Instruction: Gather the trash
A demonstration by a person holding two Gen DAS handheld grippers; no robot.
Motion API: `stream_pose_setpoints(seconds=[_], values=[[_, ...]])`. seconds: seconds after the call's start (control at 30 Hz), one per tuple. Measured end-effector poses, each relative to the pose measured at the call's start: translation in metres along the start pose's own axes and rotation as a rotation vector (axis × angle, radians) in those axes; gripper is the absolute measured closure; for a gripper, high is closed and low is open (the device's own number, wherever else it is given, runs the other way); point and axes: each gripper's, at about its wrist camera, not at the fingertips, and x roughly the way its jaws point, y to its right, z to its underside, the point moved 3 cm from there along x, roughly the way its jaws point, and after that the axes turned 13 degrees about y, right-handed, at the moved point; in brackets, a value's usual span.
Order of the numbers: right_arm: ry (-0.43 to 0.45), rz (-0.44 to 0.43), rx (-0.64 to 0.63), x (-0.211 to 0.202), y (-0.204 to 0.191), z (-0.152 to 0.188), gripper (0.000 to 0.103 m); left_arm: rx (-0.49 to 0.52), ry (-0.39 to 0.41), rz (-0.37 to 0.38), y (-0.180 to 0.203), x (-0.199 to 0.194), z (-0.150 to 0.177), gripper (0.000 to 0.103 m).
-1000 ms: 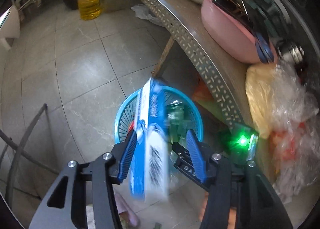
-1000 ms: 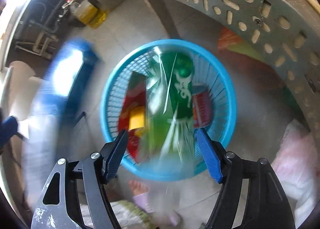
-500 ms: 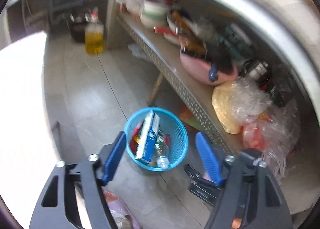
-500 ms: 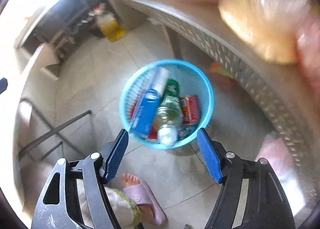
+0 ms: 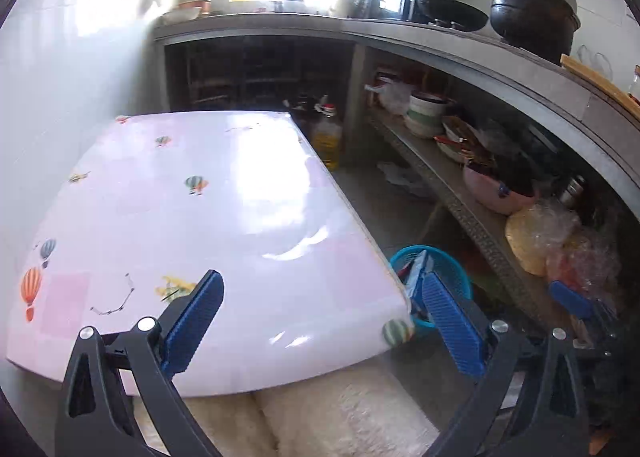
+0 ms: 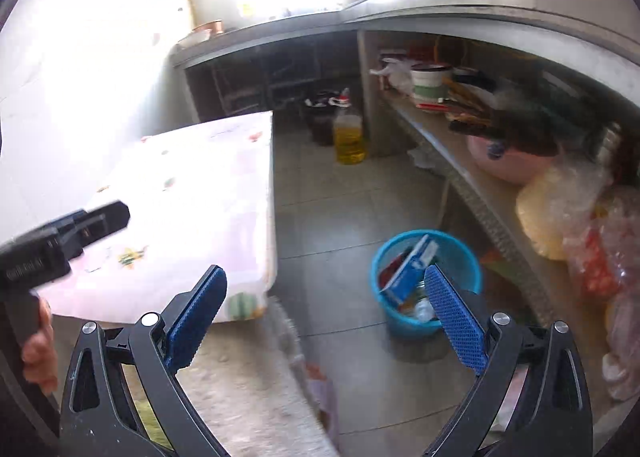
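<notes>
Nearest the lens, the left gripper [image 5: 322, 317] is seen with its jaws spread as wide as they go, having just been opening, and nothing is held between the blue pads. The same is shown for the right gripper [image 6: 326, 317]: jaws wide, just opened further, nothing between them.

Just beyond the left gripper, the table [image 5: 192, 217] is laid out under a pale pink cloth printed with balloons, and no litter can be made out on it. At the left edge of the right wrist view, the hand [image 6: 38, 353] holding the other tool is caught.

Further out, on the tiled floor beside the table's corner and in front of the low metal shelf [image 6: 472, 193], the blue basket [image 6: 460, 257] is found. The trash is in it: a blue and white carton [image 6: 412, 269] is propped upright against the rim, with a bottle and wrappers beneath, only partly visible.

Farthest off, an oil bottle [image 6: 349, 137] is stood on the floor near the counter.

The drop-off step is judged done, and both tools are pulled clear. Next, a search for any remaining litter is called for, possibly the crumpled paper [image 5: 400, 177] under the shelf; an approach with open jaws would be needed.
</notes>
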Motion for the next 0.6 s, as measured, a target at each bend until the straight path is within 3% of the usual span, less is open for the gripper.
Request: stream_pose_setpoints(seconds=[0.23, 0.43, 0.6], values=[[0.011, 0.003, -0.101, -0.008, -0.044, 0.006, 0.008, -0.053, -0.015, -0.156, -0.054, -0.027, 0.021, 0.006], [0.008, 0.068, -0.189, -0.016, -0.064, 0.009, 0.008, 0.017, 0.05, -0.338, -0.073, -0.045, 0.026, 0.006], [-0.056, 0.129, -0.157, -0.01, -0.057, 0.018, 0.008, 0.011, -0.037, -0.373, -0.081, -0.039, 0.04, 0.006]])
